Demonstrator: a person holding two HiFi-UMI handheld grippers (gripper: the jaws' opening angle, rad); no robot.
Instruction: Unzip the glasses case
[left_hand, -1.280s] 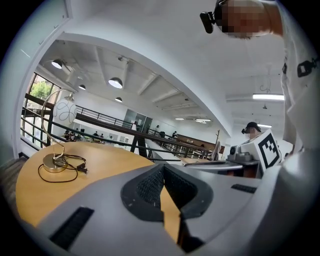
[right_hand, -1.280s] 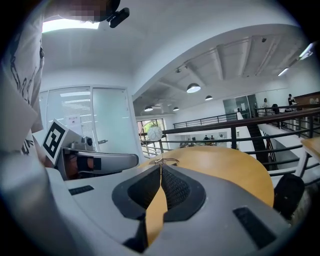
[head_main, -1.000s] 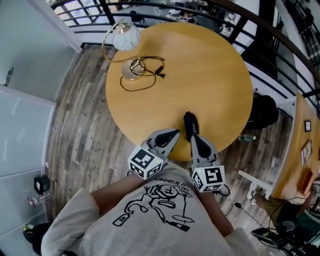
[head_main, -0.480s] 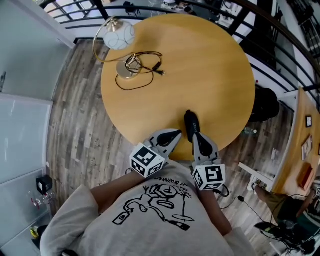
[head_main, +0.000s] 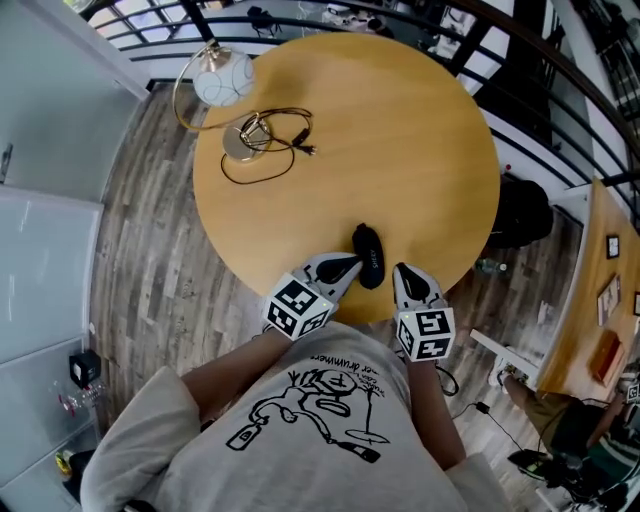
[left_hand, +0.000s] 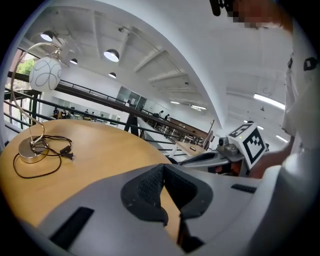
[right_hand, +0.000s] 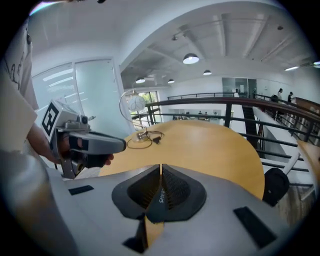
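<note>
The black glasses case (head_main: 367, 255) lies on the round wooden table (head_main: 400, 150) close to its near edge. My left gripper (head_main: 340, 268) rests at the case's left side, jaws shut with only wood showing below the pads (left_hand: 150, 187). My right gripper (head_main: 405, 275) sits just right of the case's near end. In the right gripper view its jaws are shut (right_hand: 160, 172) on a small black tab with white print (right_hand: 160, 201). The case itself is hidden under the jaws in both gripper views, so I cannot tell how the tab joins it.
A gold lamp with a white globe (head_main: 222, 80) and its coiled black cord (head_main: 265, 150) stand at the table's far left. Black railings (head_main: 520, 120) run behind the table. A second wooden table (head_main: 600, 290) is at the right. Wood floor lies below.
My right gripper has shifted to the right, away from the case's near end. The left gripper has closed in on the case's left side. The view has drifted slightly.
</note>
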